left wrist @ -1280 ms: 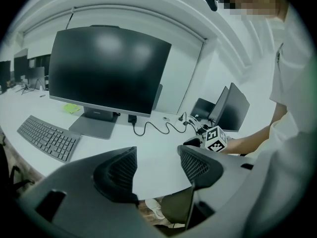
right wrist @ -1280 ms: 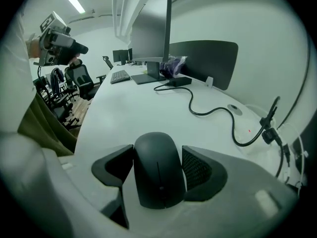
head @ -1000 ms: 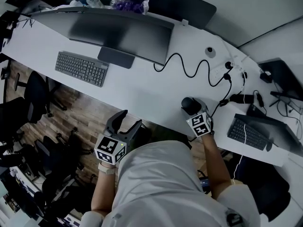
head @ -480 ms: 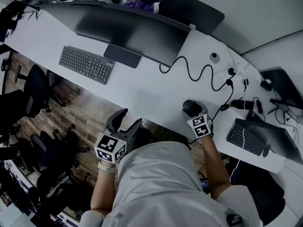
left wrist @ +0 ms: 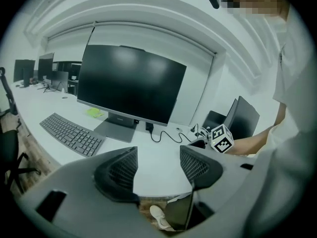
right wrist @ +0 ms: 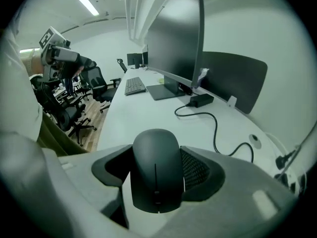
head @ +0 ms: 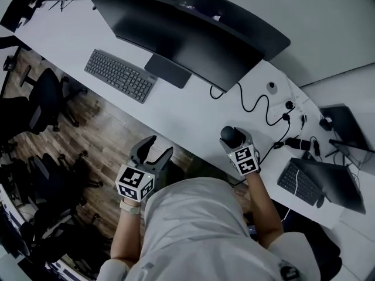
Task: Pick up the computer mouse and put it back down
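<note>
Gripping the mouse (right wrist: pixel 157 170), the right gripper (head: pixel 233 139) is pressing both jaws against its sides, at the near edge of the desk (head: pixel 181 115), in front of the person's right side. The mouse is sitting lengthwise between the jaws. Cannot tell if it is touching the desk or lifted off. The left gripper (head: pixel 158 148) is hanging off the desk, over the wood floor (head: pixel 111 139), with its jaws apart and nothing between them, facing the desk. A monitor (head: pixel 193 37) is standing at the back, with a keyboard (head: pixel 119 75) lying left of its foot. A cable (head: pixel 256 103) is snaking across the desk beyond the mouse.
</note>
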`<state>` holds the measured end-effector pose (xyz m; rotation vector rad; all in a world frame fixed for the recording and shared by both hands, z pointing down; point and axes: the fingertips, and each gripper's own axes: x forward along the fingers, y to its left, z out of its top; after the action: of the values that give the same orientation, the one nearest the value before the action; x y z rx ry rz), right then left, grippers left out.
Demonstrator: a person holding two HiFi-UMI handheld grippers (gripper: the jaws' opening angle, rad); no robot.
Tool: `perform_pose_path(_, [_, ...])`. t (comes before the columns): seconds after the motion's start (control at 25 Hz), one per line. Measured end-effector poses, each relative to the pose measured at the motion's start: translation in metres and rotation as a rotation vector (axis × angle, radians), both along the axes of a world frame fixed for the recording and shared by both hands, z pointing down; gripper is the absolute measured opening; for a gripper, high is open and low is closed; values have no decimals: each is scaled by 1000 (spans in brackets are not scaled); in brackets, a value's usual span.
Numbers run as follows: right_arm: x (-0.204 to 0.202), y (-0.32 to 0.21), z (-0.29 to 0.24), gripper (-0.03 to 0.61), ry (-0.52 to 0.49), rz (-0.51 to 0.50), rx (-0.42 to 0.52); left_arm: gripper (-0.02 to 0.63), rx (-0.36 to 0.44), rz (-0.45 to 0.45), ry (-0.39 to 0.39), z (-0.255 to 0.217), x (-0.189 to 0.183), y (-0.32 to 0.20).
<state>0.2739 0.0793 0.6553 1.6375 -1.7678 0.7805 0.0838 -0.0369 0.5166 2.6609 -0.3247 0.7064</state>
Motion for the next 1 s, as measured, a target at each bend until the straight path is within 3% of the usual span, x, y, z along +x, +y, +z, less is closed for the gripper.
perform_pose_path(0.36, [-48,-60,-57,290,-8,-127,110,264,18,-112,45,-8,-48,-24])
perform_pose_path(1.0, [-172,-141,-163,290,-67,-418,316,264,43,-324,114,-27,-132,-58])
